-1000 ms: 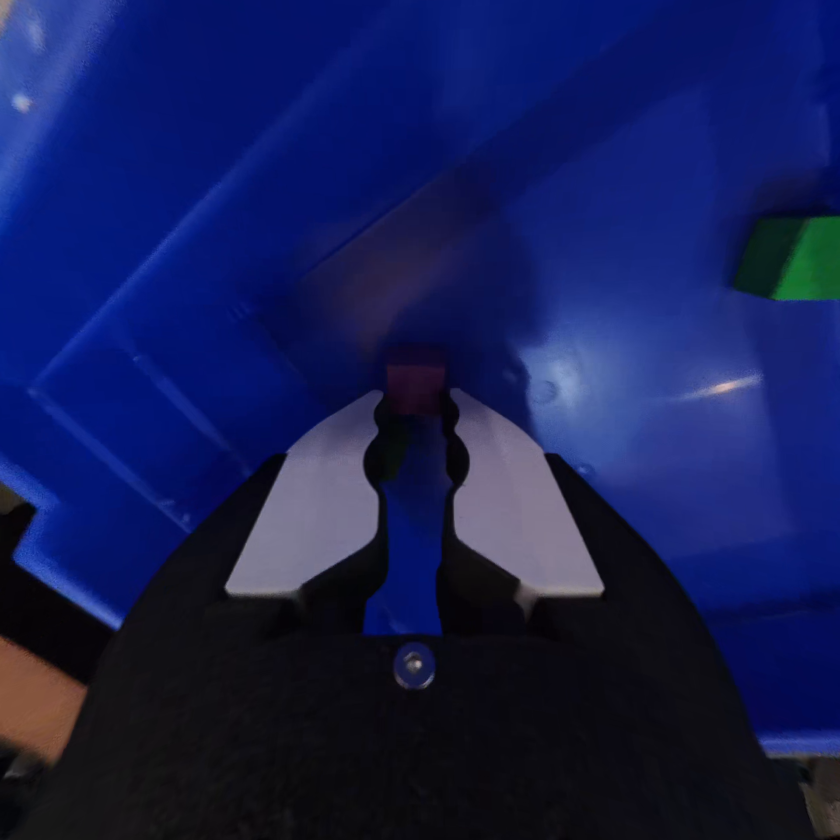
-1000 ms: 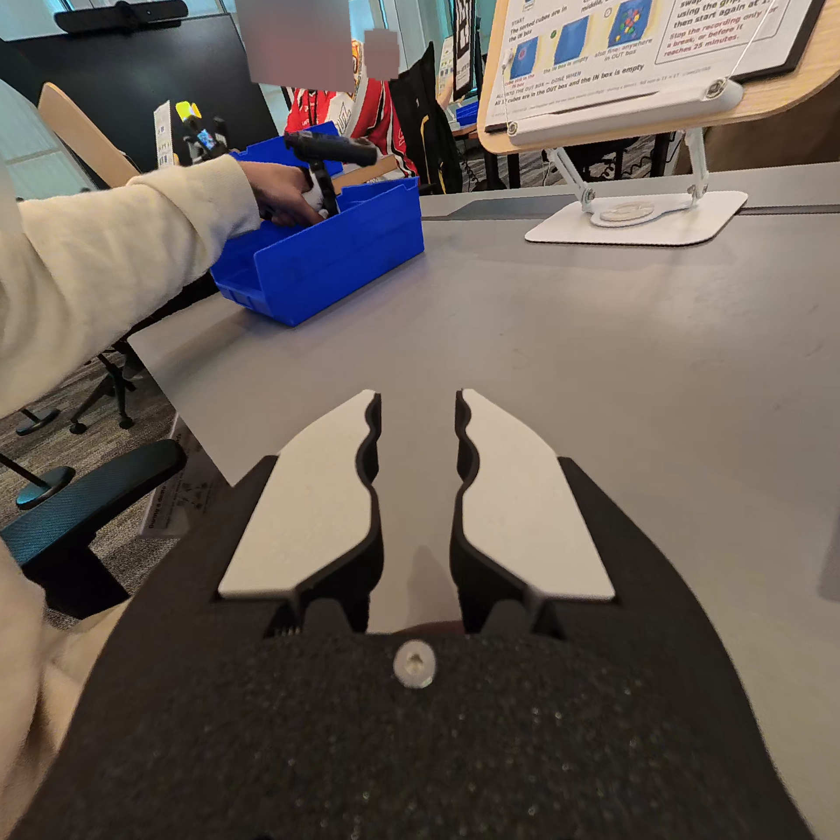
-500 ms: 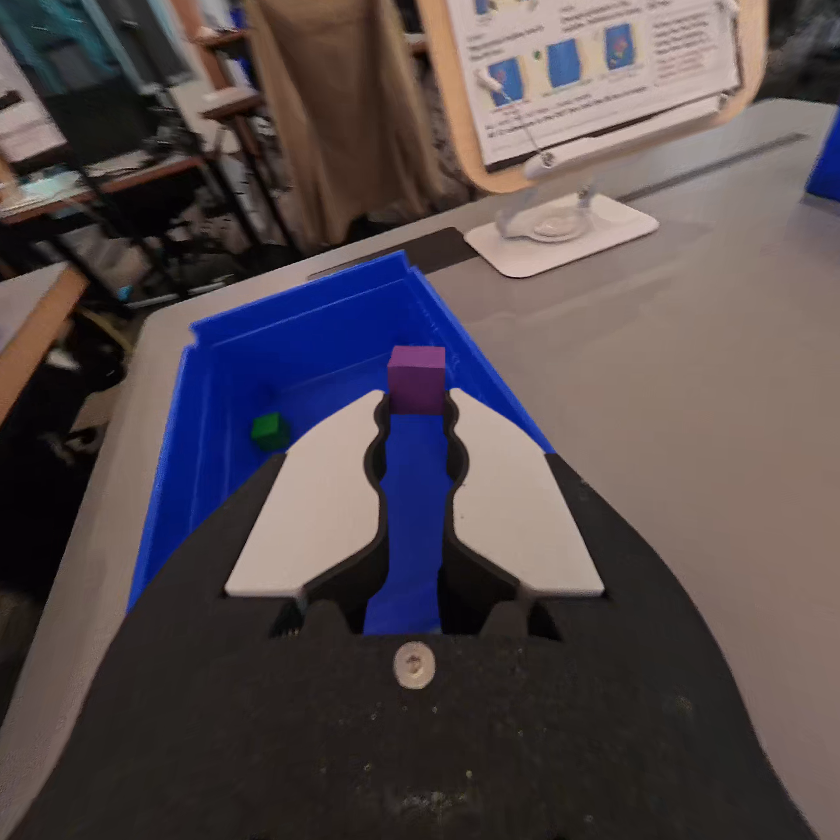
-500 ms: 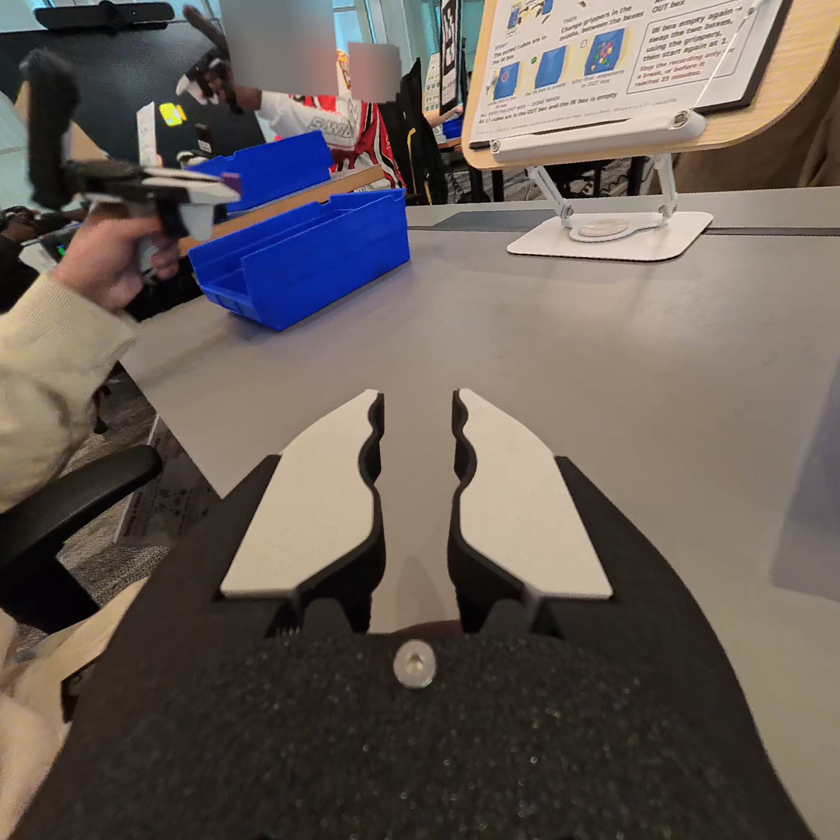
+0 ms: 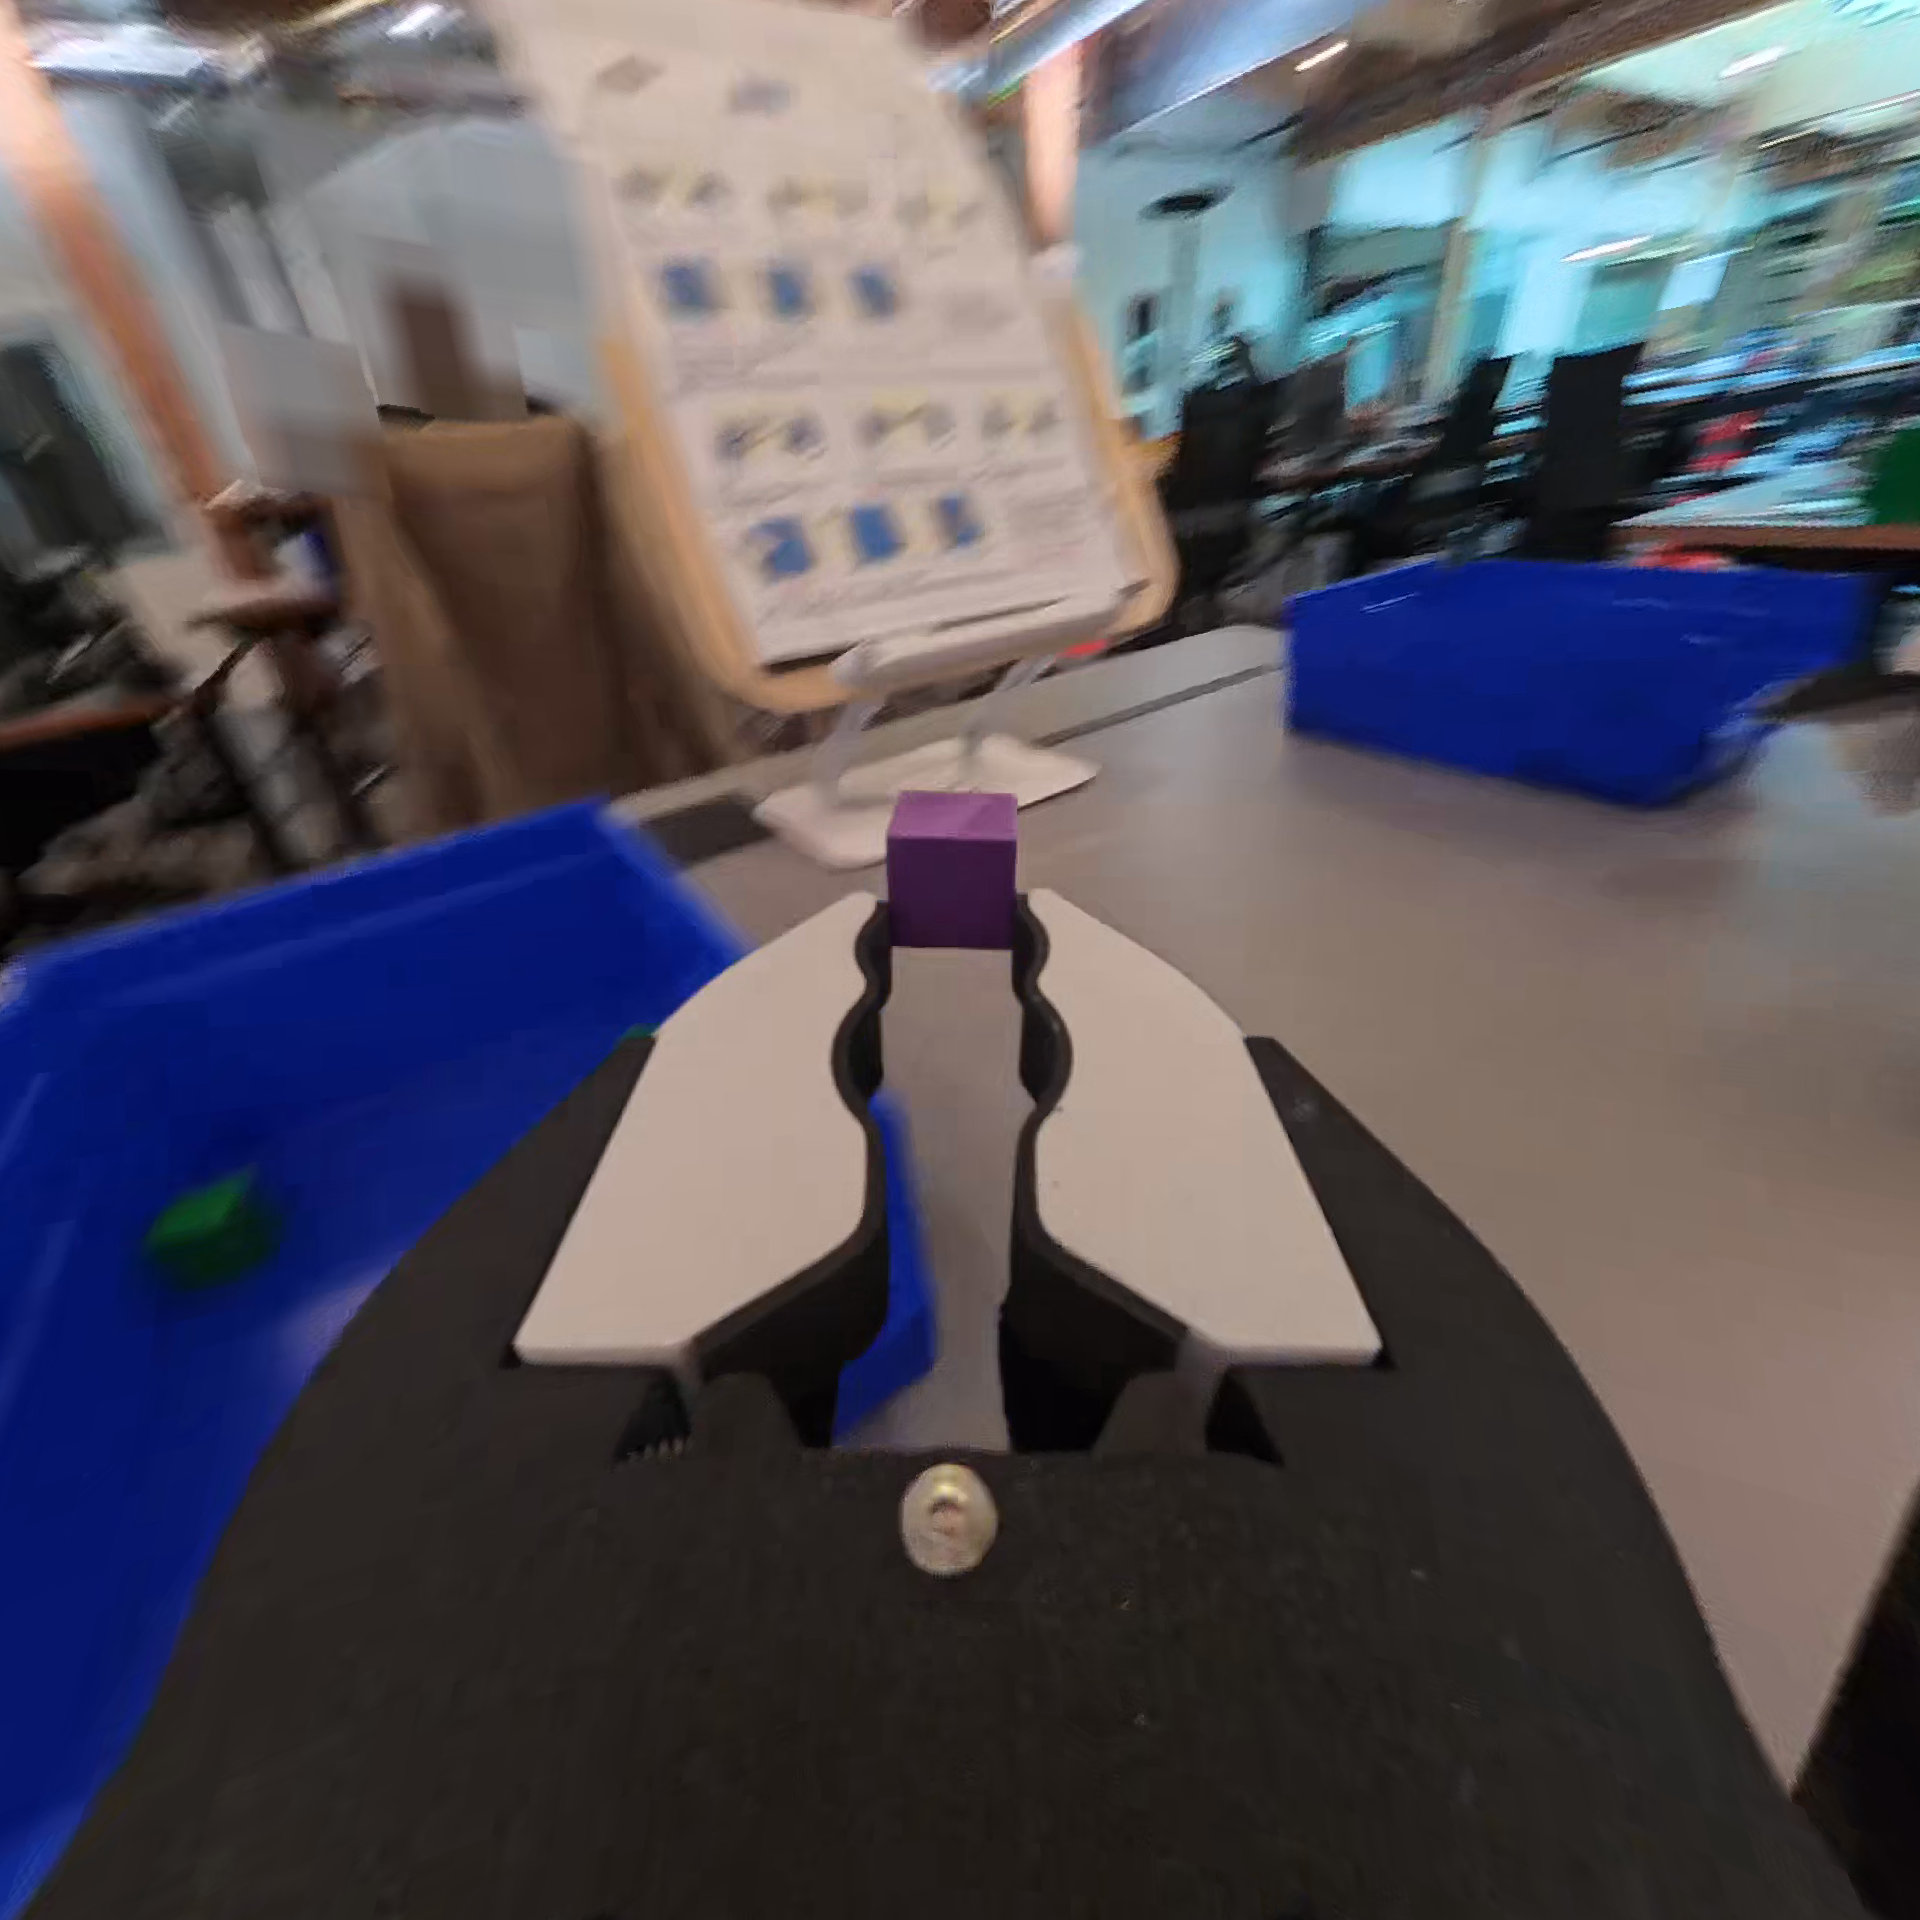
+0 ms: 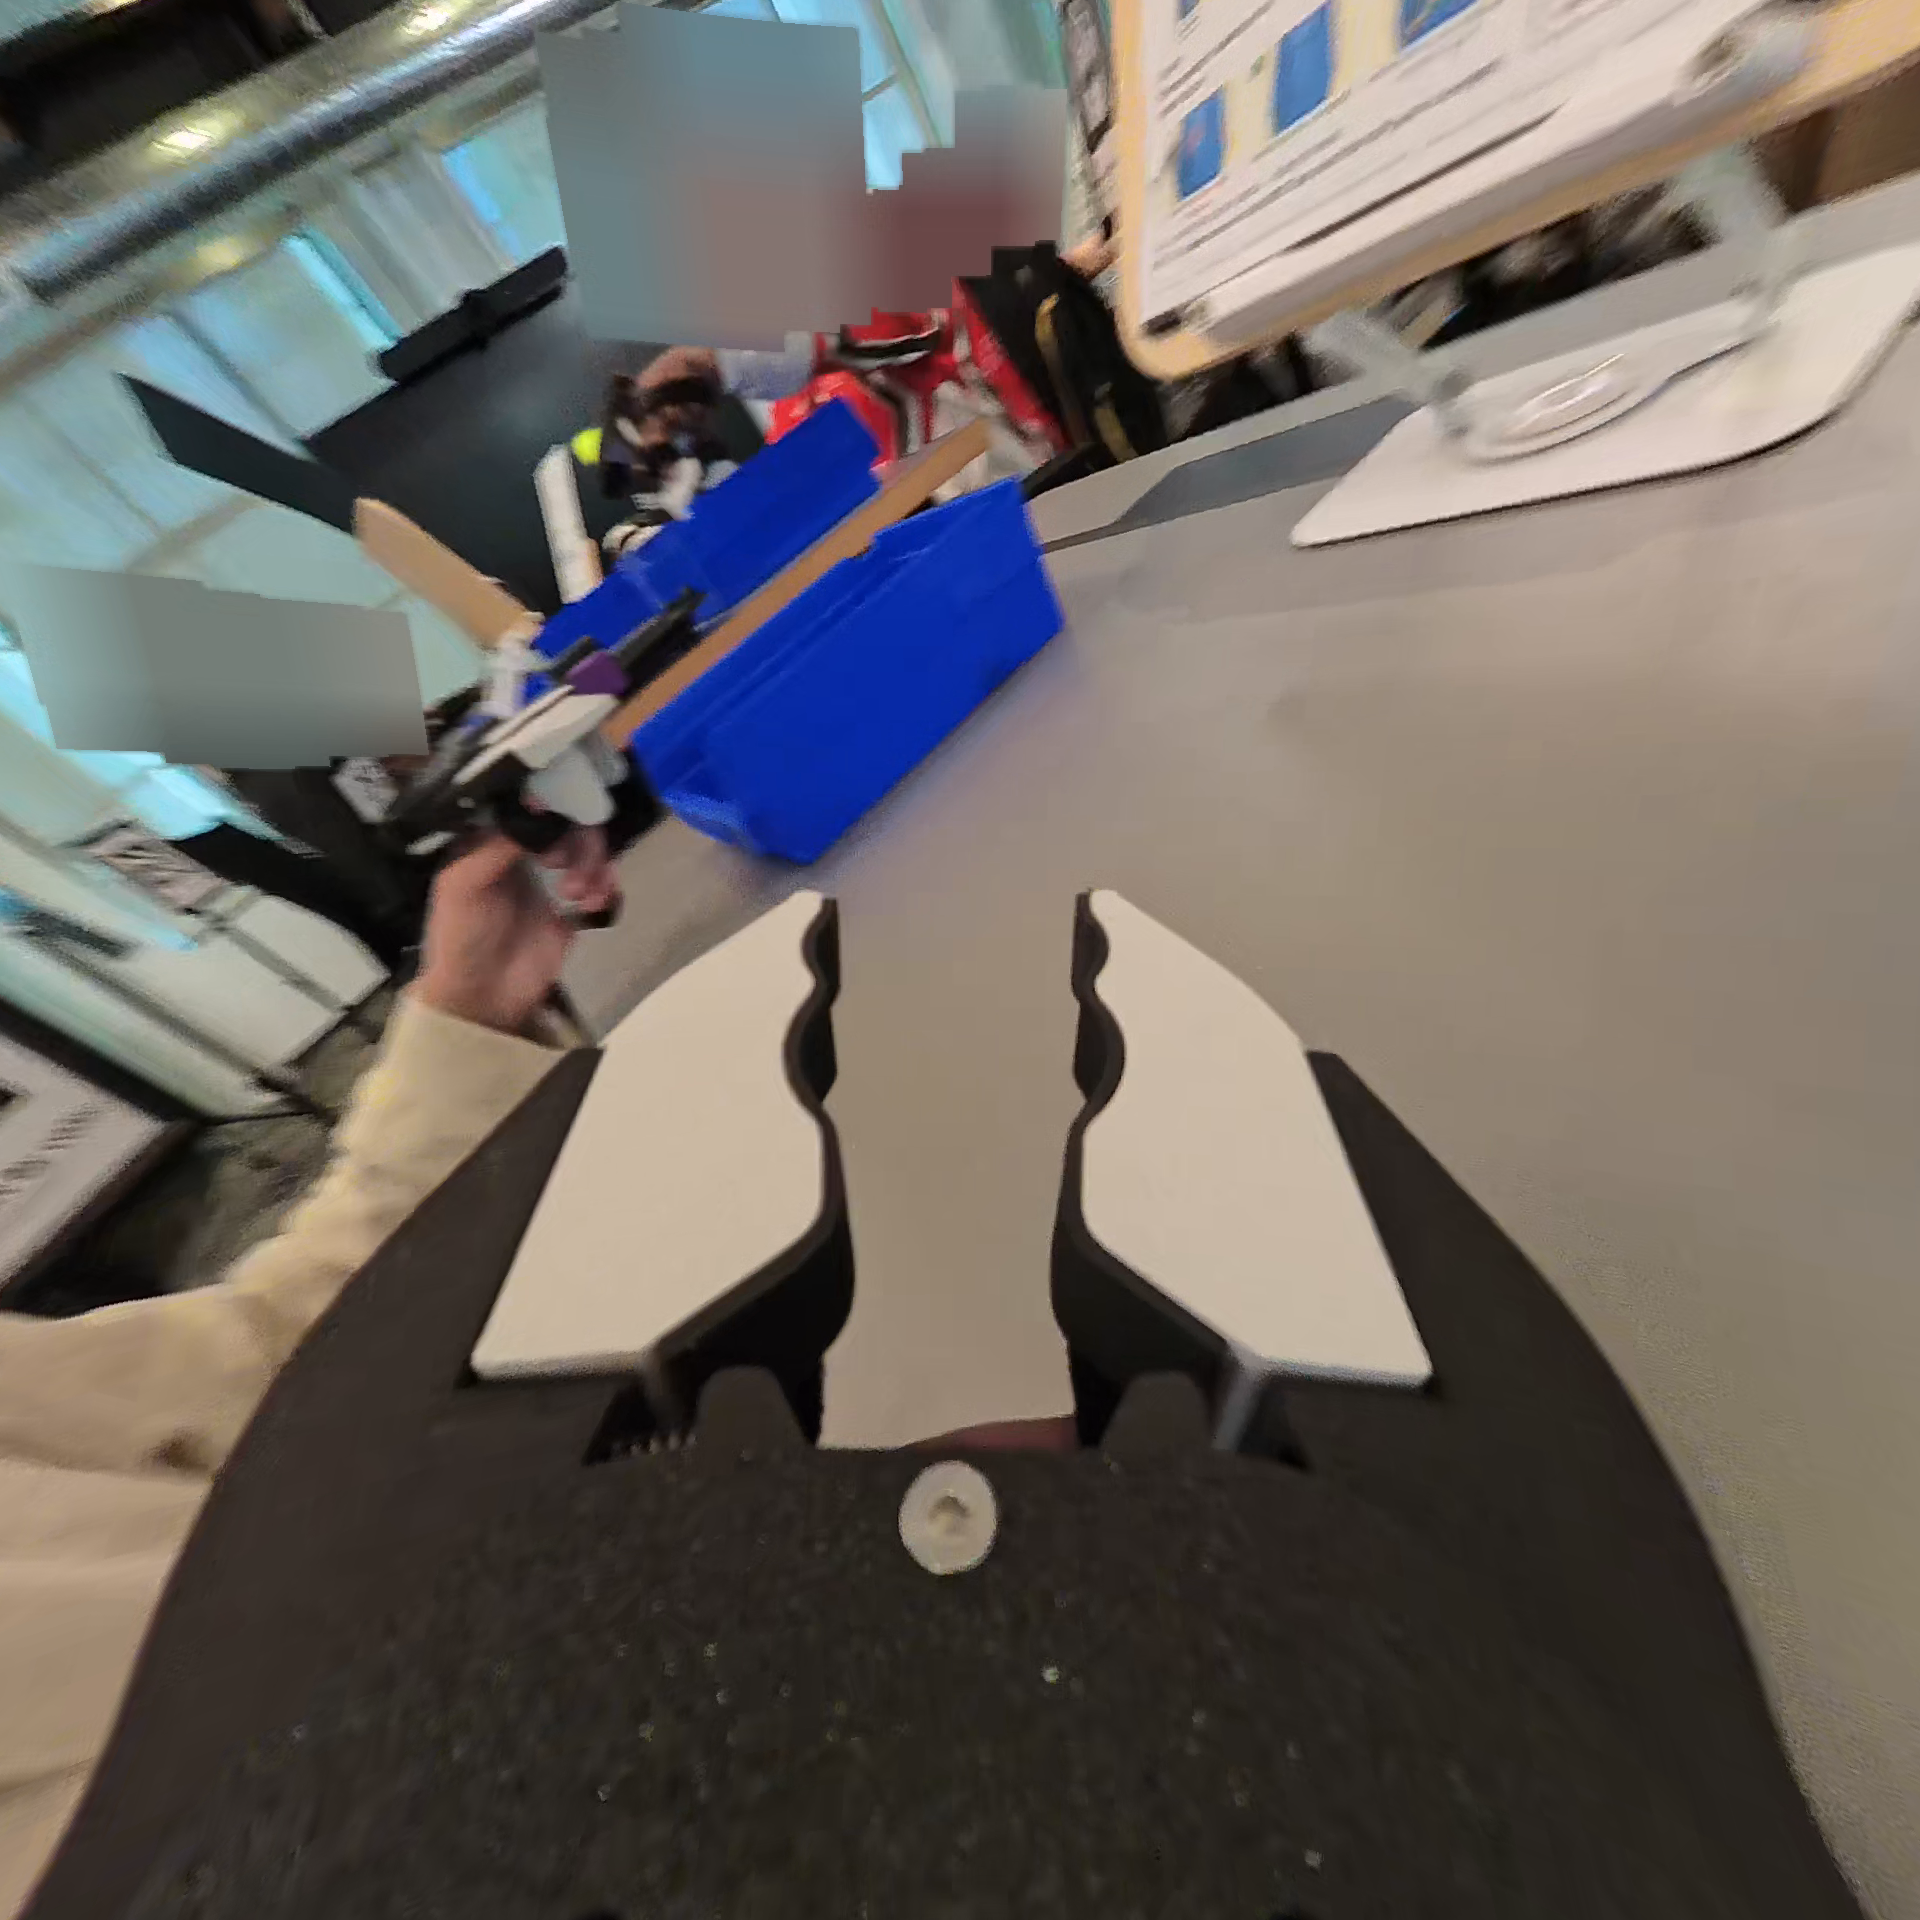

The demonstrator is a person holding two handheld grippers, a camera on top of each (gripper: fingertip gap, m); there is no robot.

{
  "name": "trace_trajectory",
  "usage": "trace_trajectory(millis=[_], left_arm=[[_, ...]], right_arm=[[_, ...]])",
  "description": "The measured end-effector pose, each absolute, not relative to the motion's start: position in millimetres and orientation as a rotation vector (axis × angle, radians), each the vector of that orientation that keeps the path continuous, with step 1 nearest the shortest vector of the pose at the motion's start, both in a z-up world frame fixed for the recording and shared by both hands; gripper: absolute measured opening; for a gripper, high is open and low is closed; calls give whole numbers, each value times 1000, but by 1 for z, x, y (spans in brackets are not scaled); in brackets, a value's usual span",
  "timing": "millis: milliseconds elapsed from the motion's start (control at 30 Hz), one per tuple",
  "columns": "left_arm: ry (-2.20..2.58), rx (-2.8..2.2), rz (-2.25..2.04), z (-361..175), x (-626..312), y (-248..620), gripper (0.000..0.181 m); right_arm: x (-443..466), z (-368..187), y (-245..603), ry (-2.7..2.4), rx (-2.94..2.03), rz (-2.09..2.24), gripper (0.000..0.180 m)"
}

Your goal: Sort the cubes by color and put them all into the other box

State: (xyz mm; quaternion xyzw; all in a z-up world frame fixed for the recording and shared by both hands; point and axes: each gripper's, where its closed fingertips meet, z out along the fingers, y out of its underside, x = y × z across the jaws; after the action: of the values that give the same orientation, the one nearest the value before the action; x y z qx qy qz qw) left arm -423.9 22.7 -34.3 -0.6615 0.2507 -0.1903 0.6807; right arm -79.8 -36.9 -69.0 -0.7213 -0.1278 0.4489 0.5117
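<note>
While the grey table [image 5: 1455, 1039] fills the middle of the left wrist view, the other blue box [image 5: 1558, 686] sits at the upper right of that frame, well apart from the near blue box [image 5: 312, 1039] at lower left, which holds a green cube [image 5: 208, 1226]; the coming carry, as I judge it, runs rightward and away across the bare table. The left gripper [image 5: 951, 925] is clamped on the purple cube [image 5: 951, 883] at frame centre; the right gripper [image 6: 954, 914] hangs over the table, jaws apart and empty.
</note>
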Motion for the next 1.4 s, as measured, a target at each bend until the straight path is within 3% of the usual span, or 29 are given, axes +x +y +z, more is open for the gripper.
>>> trace_trajectory(millis=[133, 267, 433, 467, 500, 600, 733, 900, 967, 1033, 1133, 1300, 1400], left_arm=[[961, -1215, -627, -10, -316, -12, 21], [1254, -1140, -630, -26, -229, -22, 22], [1462, -1108, -645, -51, -169, -25, 21], [1488, -1104, -642, -56, -163, -25, 22], [1501, -1099, -646, -59, -158, -25, 21], [1525, -1117, -649, -68, -148, -25, 21], [1446, -1139, -612, -65, -151, -32, 49], [1036, -1393, -663, -57, -199, -33, 50], [766, -1614, -748, -72, -224, -26, 41], [525, -1910, -818, -103, -244, -19, 56], [485, -1929, -1141, -101, -234, -34, 57], [579, -1936, -1053, -113, -232, -32, 60], [620, -1924, -1082, -111, -227, -38, 60]], right_arm=[[-126, -37, -34, -272, -1725, 1573, 51], [-168, -26, -35, -290, -1760, 1999, 53], [-186, -45, -34, -316, -1795, 2019, 51], [-184, -46, -35, -305, -1782, 2033, 46], [-180, -45, -37, -313, -1756, 2065, 23], [-164, -53, -32, -260, -1729, 2052, 22], [-144, -56, -30, -176, -1676, 2078, 22], [-113, -54, -40, -227, -1637, 1847, 22], [-96, -59, -44, -233, -1638, 1646, 22], [-74, -66, -46, -188, -1628, 1433, 22], [-46, -75, -49, -89, -1630, 1244, 22], [-33, -75, -51, -80, -1616, 1153, 22], [0, -52, -34, -137, -1612, 885, 22]])
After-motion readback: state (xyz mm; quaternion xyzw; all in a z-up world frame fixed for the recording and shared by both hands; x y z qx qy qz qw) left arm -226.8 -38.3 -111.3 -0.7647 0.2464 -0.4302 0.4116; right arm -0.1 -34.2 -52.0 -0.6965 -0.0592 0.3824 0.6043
